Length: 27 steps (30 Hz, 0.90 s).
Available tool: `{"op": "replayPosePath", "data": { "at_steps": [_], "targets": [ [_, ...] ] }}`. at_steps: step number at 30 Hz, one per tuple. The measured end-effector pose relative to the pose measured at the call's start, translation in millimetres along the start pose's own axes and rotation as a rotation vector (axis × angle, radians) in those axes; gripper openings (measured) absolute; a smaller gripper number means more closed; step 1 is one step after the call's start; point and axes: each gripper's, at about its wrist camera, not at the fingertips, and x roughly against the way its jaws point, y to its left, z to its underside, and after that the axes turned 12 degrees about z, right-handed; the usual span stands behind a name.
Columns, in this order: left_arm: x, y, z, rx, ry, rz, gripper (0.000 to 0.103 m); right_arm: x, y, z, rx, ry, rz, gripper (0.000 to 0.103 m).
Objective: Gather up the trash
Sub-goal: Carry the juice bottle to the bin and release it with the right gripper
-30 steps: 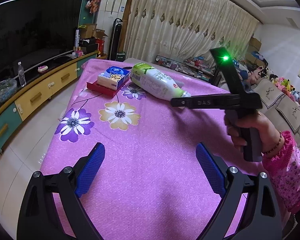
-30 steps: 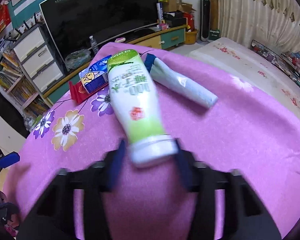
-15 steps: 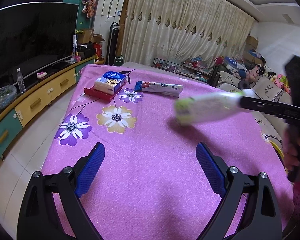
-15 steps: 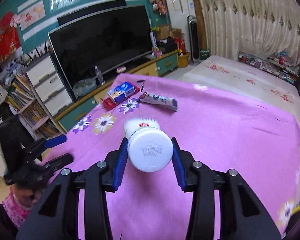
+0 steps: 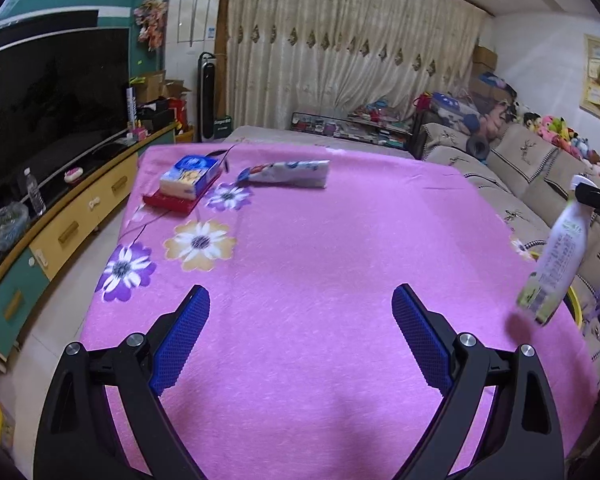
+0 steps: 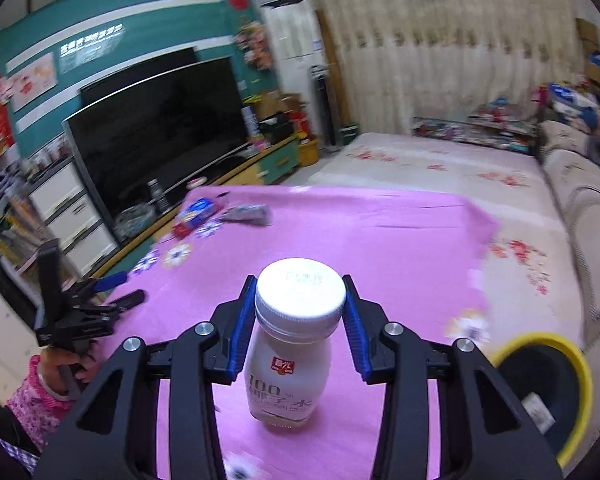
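Note:
My right gripper (image 6: 300,312) is shut on the capped neck of a white and green plastic bottle (image 6: 288,364), which hangs downward above the pink flowered tablecloth (image 6: 340,232). In the left wrist view the same bottle (image 5: 552,264) dangles at the table's right edge, with the right gripper (image 5: 596,196) barely in frame. A yellow-rimmed black bin (image 6: 540,396) stands low at the right of the bottle. My left gripper (image 5: 300,328) is open over the near end of the cloth (image 5: 300,240), holding nothing. A crumpled wrapper (image 5: 288,174) and a blue tissue pack (image 5: 190,174) on a red tray lie at the far left.
A TV (image 5: 40,112) on a long yellow and green cabinet (image 5: 60,232) runs along the left. A beige sofa (image 5: 520,184) with plush toys borders the right. A bed (image 6: 440,168) and curtains stand beyond the table. A person's hand in a pink sleeve (image 6: 40,396) holds the left gripper.
The right gripper lifted the bottle off the far part of the table and carried it rightward to the table's right edge, where it now hangs down. The wrapper behind it came into view.

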Motion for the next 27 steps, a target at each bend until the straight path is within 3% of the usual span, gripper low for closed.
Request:
{"op": "replayPosePath", "data": {
  "at_steps": [6, 12, 19, 25, 27],
  "targets": [
    [-4.5, -27.4, -15.2, -0.043, -0.002, 0.031, 0.091, 35.2, -75.6, 16.0, -0.113, -0.041, 0.159, 0.04],
    [-20.1, -52.9, -22.5, -0.066, 0.022, 0.061, 0.091, 40.9, -139.2, 40.7, -0.198, -0.02, 0.328, 0.04],
    [-33.7, -77.2, -26.8, -0.106, 0.042, 0.074, 0.091, 16.5, -183.3, 68.5, -0.266, 0.047, 0.42, 0.04],
    [-40.1, -86.1, -32.8, -0.135, 0.052, 0.071, 0.091, -17.1, -208.5, 83.7, -0.311, 0.135, 0.444, 0.041],
    [-43.9, -87.0, -35.3, -0.144, 0.058, 0.068, 0.091, -21.6, -212.3, 88.1, -0.322, 0.143, 0.478, 0.059]
  ]
}}
